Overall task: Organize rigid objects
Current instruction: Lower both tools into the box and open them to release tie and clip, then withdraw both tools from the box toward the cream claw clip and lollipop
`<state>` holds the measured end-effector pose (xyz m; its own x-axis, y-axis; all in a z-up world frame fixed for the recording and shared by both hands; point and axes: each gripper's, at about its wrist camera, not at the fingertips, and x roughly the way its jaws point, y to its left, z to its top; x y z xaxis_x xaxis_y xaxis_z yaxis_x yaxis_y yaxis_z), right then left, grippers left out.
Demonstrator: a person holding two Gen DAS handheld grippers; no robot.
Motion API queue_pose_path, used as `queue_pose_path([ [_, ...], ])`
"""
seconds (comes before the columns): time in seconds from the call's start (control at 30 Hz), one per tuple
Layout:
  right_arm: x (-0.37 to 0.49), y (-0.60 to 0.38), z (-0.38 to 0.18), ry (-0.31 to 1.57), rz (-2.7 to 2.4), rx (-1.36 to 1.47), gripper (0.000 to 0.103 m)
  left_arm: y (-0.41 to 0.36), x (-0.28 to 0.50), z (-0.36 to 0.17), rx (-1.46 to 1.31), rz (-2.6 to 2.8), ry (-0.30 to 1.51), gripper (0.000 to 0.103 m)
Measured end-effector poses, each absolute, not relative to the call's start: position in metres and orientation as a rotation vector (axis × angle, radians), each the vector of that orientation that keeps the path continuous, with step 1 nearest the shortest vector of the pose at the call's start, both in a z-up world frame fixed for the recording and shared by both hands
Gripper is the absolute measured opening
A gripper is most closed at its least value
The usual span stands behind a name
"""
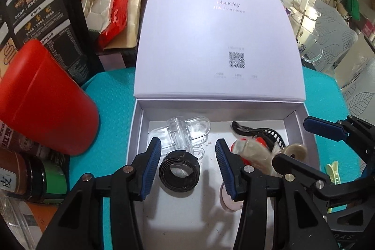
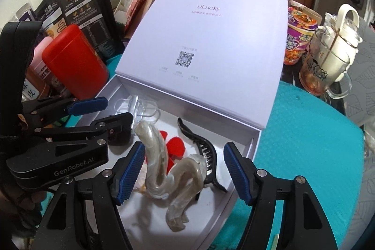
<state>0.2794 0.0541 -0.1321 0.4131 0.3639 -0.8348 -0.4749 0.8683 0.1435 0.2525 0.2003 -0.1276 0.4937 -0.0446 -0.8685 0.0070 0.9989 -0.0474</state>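
Observation:
An open white box with its lid folded back lies on a teal mat. Inside are a black ring, a clear plastic clip, a black claw clip, a pearly beige claw clip and a red piece. My left gripper is open over the box, its jaws either side of the black ring. My right gripper is open, its jaws around the pearly clip without touching it. Each gripper shows in the other's view.
A red canister, jars and a black printed bag crowd the left. A glass mug with a white kettle and a noodle cup stand at the right. A yellow-green clip lies on the mat.

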Motion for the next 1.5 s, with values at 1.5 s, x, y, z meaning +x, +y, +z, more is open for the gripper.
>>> queue_pose_path([
  [1.5, 0.124, -0.079, 0.015, 0.767, 0.545, -0.046, 0.071, 0.089, 0.091, 0.04, -0.064, 0.019, 0.792, 0.048],
])
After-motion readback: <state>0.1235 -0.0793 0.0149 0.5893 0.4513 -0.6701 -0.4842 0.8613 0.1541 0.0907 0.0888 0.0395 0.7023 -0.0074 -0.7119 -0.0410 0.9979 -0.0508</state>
